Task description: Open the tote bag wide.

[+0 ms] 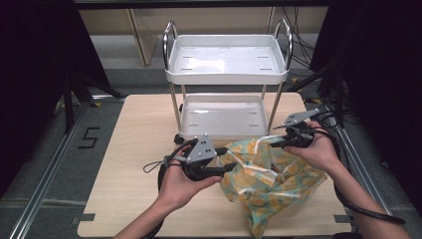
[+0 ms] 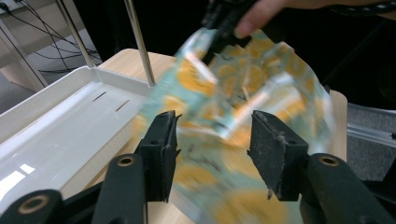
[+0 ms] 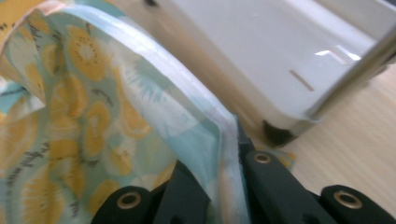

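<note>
A plastic bag (image 1: pixel 271 179) printed with orange slices on pale teal lies crumpled on the wooden table, lifted at its top edge. My right gripper (image 1: pixel 272 143) is at the bag's far right corner, and in the right gripper view it (image 3: pixel 219 144) is shut on the bag's white rim (image 3: pixel 205 116). My left gripper (image 1: pixel 228 158) points at the bag's left edge. In the left gripper view its jaws (image 2: pixel 212 119) stand apart, with the blurred bag (image 2: pixel 233 93) hanging between and beyond them; neither pad presses on it.
A white two-tier cart stands at the table's far side, its upper tray (image 1: pixel 226 74) above its lower tray (image 1: pixel 224 132), with chrome posts and handles. The lower tray (image 2: pixel 70 126) lies just left of my left gripper. Bare table top (image 1: pixel 134 149) stretches left of the bag.
</note>
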Motion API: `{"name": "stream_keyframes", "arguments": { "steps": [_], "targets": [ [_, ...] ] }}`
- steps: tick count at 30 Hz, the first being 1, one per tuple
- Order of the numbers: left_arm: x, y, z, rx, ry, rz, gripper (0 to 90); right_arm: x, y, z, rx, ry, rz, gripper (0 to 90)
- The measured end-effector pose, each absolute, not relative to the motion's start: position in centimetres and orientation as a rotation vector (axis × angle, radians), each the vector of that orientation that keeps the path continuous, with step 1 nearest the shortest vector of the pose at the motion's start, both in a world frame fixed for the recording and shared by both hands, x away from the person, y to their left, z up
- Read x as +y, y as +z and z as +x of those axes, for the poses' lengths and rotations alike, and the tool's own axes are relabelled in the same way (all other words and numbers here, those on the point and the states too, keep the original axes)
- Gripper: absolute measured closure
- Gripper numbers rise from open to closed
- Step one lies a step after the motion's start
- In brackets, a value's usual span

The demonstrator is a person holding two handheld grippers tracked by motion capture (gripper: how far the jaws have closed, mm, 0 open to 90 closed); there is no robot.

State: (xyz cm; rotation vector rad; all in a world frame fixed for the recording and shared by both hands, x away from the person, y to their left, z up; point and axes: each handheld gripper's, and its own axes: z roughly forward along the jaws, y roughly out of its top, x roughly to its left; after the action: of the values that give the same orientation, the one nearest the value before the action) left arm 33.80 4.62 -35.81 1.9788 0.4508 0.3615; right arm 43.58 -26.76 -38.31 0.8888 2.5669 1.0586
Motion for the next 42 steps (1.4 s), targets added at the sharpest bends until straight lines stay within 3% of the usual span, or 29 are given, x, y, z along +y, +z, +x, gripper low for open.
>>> {"name": "stream_keyframes", "arguments": {
  "steps": [5,13,18,24,28,30,42],
  "targets": [
    [3.6,-36.4,32.7,0.371,0.288,2.035,56.1,-26.7,-38.6,44.9,2.555,1.007,0.938,90.0],
    [0.0,-38.0,32.3,0.209,0.281,2.133,41.5,-25.8,-39.2,44.6,2.552,0.979,0.951,90.0],
    [-2.2,-39.6,32.2,0.143,0.273,2.2,41.4,-25.5,-39.6,44.6,2.543,0.969,0.977,90.0],
    [-4.1,-41.3,32.6,0.038,0.289,2.285,55.8,-25.5,-39.7,44.5,2.537,0.928,0.998,90.0],
    [-4.6,-42.3,32.9,0.04,0.258,2.296,78.2,-25.1,-39.9,44.2,2.538,0.955,1.076,90.0],
    [-4.6,-42.9,33.0,0.054,0.177,2.317,88.7,-25.1,-39.9,44.5,2.531,0.942,1.055,90.0],
    [-2.4,-45.2,30.0,-0.051,0.043,2.438,89.5,-26.6,-41.0,47.4,2.434,0.934,1.184,89.0]
  ]
}}
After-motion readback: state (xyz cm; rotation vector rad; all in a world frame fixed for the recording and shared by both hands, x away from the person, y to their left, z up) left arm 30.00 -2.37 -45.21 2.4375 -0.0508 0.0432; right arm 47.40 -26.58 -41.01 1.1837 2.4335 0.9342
